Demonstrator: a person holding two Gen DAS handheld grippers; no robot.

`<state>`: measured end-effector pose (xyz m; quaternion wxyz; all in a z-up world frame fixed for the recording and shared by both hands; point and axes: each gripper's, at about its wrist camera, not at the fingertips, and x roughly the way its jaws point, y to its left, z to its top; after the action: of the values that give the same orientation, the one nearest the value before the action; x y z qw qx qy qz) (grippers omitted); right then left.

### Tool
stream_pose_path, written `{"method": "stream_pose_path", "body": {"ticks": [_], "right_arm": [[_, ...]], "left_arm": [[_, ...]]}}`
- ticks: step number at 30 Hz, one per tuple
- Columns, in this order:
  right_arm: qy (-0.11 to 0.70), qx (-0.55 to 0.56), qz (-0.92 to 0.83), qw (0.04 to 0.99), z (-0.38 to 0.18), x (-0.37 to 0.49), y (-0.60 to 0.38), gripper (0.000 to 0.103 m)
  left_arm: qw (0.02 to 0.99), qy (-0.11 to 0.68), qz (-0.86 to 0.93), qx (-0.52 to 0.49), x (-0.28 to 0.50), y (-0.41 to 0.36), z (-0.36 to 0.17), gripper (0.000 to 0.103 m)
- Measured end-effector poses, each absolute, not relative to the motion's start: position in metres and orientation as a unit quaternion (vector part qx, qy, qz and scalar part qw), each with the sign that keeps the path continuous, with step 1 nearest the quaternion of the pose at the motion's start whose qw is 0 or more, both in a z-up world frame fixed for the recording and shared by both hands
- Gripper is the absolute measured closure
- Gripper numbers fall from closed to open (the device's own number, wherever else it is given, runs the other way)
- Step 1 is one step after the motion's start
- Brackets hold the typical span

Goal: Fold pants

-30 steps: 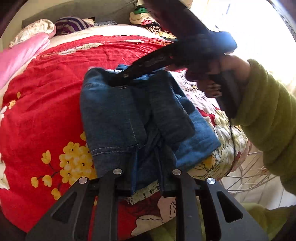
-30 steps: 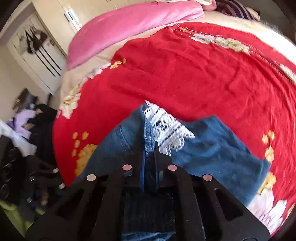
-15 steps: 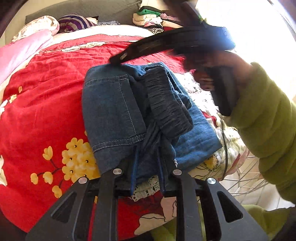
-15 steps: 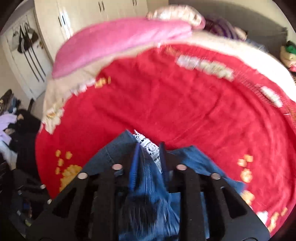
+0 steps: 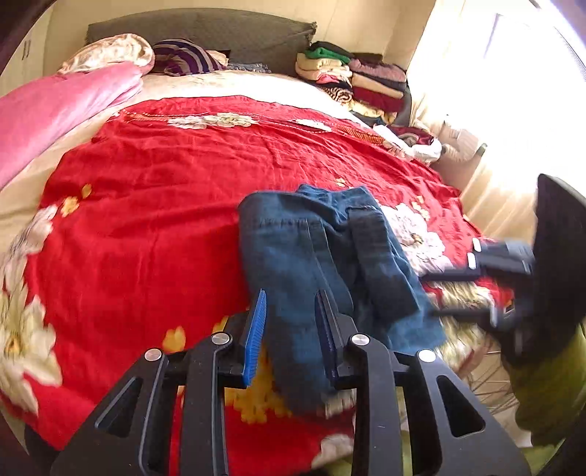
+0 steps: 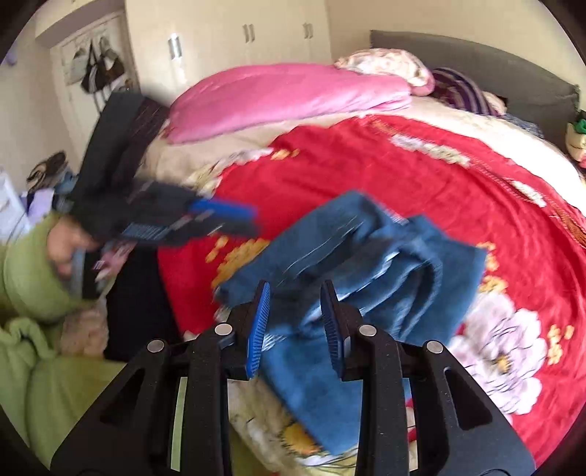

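Bedroom daylight pours from a bright window at the right of the left wrist view, across a bed covered by a red floral blanket (image 5: 154, 227), with a pink quilt (image 5: 55, 110) along its left side, a grey headboard (image 5: 205, 33) behind, and a stack of folded clothes (image 5: 351, 80) at the far corner. On the blanket near the bed's near edge lie the folded blue jeans (image 5: 315, 256), a bundle with a dark elastic waistband draped over the right half. The left claw (image 5: 291, 337) hangs over the bundle's near end, its blue-padded jaws spread apart after just opening wider; denim shows through the gap, but the pads do not press on it. At the right edge the right claw (image 5: 472, 256) appears blurred, off to the side of the jeans. From the right wrist view, cream wardrobe doors (image 6: 249, 36) and hanging bags stand behind the bed, and the jeans (image 6: 366, 256) lie blurred on the red blanket beside a large white flower print. The right claw (image 6: 295, 326) has its jaws parted, having recently opened, with the denim seen beyond them and nothing pinched. To the left, the left claw (image 6: 219, 216) sits above the blanket's edge, gripped by a hand (image 6: 66, 241) in a green sleeve (image 6: 29, 282).
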<state>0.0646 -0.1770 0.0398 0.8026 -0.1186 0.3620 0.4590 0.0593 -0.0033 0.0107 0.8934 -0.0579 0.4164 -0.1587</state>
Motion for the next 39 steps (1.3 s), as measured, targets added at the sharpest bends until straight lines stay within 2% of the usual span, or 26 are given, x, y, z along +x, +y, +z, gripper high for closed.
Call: {"method": "stream_pose_path", "body": {"ticks": [2,3,5,9,16,19,21,23,27,29,34,36,39], "right_arm": [[0.373,-0.144,0.443,0.802,0.027,0.062,-0.167,0.082],[0.383,-0.155,0.429,0.804,0.022,0.063,-0.165,0.088],[0.401,-0.182,0.402,0.803,0.010,0.065,-0.164,0.095],[0.425,-0.171,0.394,0.797,-0.007,0.068,-0.174,0.095],[0.428,-0.136,0.392,0.803,-0.004,0.067,-0.181,0.093],[0.416,-0.120,0.398,0.809,0.010,0.064,-0.187,0.085],[0.405,-0.121,0.394,0.816,0.019,0.061,-0.189,0.073],[0.397,-0.120,0.390,0.822,0.027,0.058,-0.192,0.069],[0.385,-0.104,0.385,0.832,0.040,0.055,-0.197,0.058],[0.378,-0.104,0.383,0.836,0.045,0.053,-0.200,0.056],[0.360,-0.099,0.373,0.849,0.057,0.051,-0.207,0.042],[0.354,-0.095,0.370,0.854,0.060,0.052,-0.212,0.037],[0.345,-0.096,0.362,0.861,0.066,0.053,-0.216,0.032]], "left_arm": [[0.890,0.424,-0.166,-0.040,0.074,-0.018,0.008,0.077],[0.888,0.429,-0.166,-0.028,0.080,-0.025,0.004,0.077],[0.881,0.446,-0.160,-0.002,0.089,-0.035,-0.010,0.077],[0.876,0.457,-0.154,-0.008,0.096,-0.035,-0.034,0.076],[0.884,0.442,-0.152,-0.024,0.086,-0.029,-0.023,0.074],[0.888,0.432,-0.152,-0.029,0.080,-0.030,-0.016,0.070],[0.891,0.427,-0.153,-0.031,0.077,-0.031,-0.011,0.061],[0.895,0.418,-0.153,-0.030,0.072,-0.031,-0.004,0.058],[0.903,0.403,-0.146,-0.036,0.062,-0.026,0.007,0.037],[0.906,0.397,-0.143,-0.039,0.059,-0.024,0.013,0.033],[0.913,0.384,-0.136,-0.038,0.051,-0.023,0.025,0.032],[0.918,0.375,-0.126,-0.034,0.047,-0.021,0.030,0.013],[0.924,0.360,-0.121,-0.034,0.041,-0.019,0.038,0.011]]}}
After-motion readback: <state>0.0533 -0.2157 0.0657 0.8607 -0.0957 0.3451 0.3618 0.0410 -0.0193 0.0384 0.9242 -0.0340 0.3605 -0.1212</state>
